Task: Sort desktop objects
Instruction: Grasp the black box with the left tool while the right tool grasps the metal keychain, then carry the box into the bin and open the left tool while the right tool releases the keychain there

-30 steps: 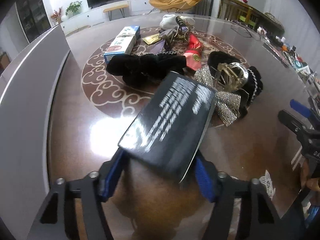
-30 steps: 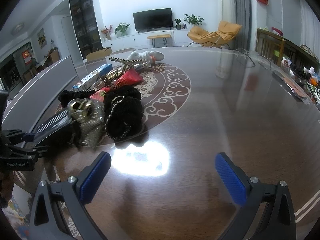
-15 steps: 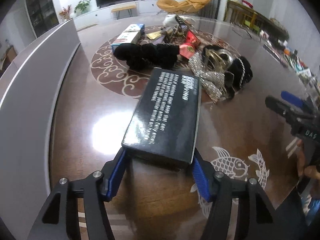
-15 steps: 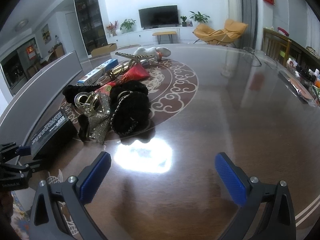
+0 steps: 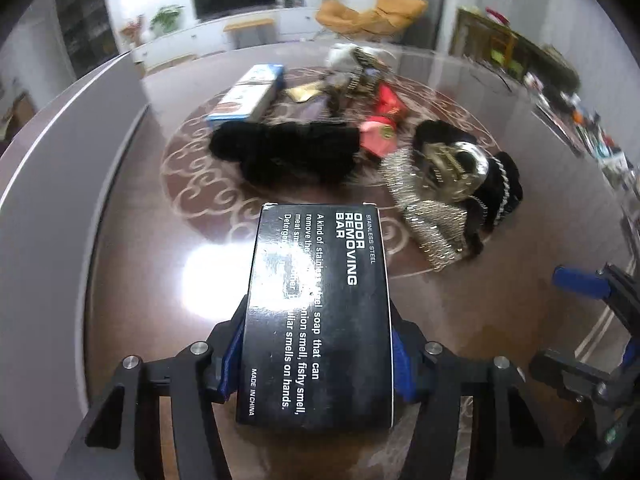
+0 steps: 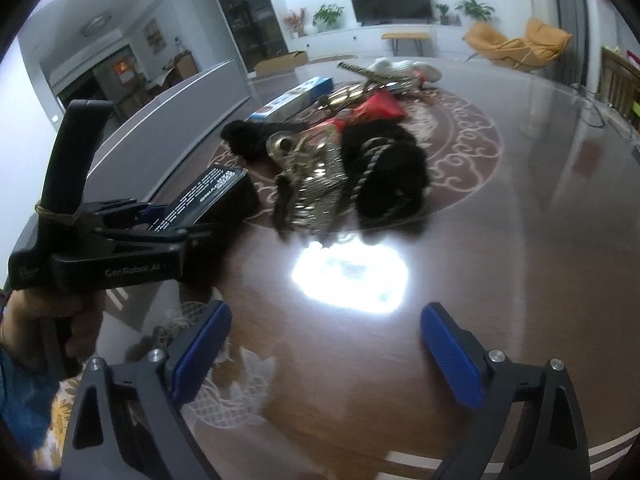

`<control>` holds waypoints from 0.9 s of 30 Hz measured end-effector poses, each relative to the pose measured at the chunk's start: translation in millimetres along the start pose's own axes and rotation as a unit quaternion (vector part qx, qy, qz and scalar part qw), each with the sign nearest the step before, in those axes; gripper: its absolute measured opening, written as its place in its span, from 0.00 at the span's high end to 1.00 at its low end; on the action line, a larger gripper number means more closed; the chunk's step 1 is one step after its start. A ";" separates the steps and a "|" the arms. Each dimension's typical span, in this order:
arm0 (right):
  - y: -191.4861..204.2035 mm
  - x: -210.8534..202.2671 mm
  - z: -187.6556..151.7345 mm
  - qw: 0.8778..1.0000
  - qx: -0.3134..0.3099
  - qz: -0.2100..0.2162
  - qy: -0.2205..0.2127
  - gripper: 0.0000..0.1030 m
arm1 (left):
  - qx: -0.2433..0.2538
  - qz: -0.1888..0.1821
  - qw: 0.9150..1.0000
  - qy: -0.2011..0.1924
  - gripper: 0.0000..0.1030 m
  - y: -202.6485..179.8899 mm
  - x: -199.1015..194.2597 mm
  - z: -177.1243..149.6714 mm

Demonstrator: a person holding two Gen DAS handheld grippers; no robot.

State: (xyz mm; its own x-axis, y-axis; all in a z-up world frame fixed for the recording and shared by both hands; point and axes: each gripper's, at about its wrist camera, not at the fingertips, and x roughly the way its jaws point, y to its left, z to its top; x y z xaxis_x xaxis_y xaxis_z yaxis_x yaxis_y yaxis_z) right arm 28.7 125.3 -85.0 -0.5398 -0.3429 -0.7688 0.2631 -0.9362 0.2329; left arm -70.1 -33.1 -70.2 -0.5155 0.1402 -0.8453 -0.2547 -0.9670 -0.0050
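Observation:
My left gripper (image 5: 316, 344) is shut on a black box (image 5: 320, 304) printed "Odor Removing Bar"; its blue pads press the box's two sides. The box also shows in the right wrist view (image 6: 208, 196), low near the table's left side, held by the left gripper (image 6: 152, 216). My right gripper (image 6: 324, 352) is open and empty above the bare brown tabletop (image 6: 500, 260). A pile of objects lies beyond: a black furry piece (image 5: 288, 152), a silver sequin bow (image 5: 428, 216), a black fuzzy item with chain (image 6: 388, 176).
Further back lie a blue and white box (image 5: 248, 92), red packets (image 5: 384, 116), gold items (image 5: 356, 76) and a white object (image 6: 404, 66). A grey panel (image 5: 52, 152) runs along the table's left edge. The right gripper shows at the right edge of the left wrist view (image 5: 592, 288).
The left gripper has drawn back and lowered with the black box, levelling it, away from the pile. The right gripper has turned left; the left gripper looms larger in its view.

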 end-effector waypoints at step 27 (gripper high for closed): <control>112.1 -11.8 118.3 0.996 -0.080 0.050 -0.004 0.46 | -0.117 -0.058 0.986 -0.104 0.44 118.9 -156.5 -29.3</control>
State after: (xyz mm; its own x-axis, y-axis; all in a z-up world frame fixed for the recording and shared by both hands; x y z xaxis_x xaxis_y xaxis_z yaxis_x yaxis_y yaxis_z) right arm -30.0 15.3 20.5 -0.5108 -0.4346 -0.7418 0.4398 -0.8735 0.2089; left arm 4.3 -176.2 45.9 -0.6566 0.2697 -0.7044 -0.1380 -0.9611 -0.2394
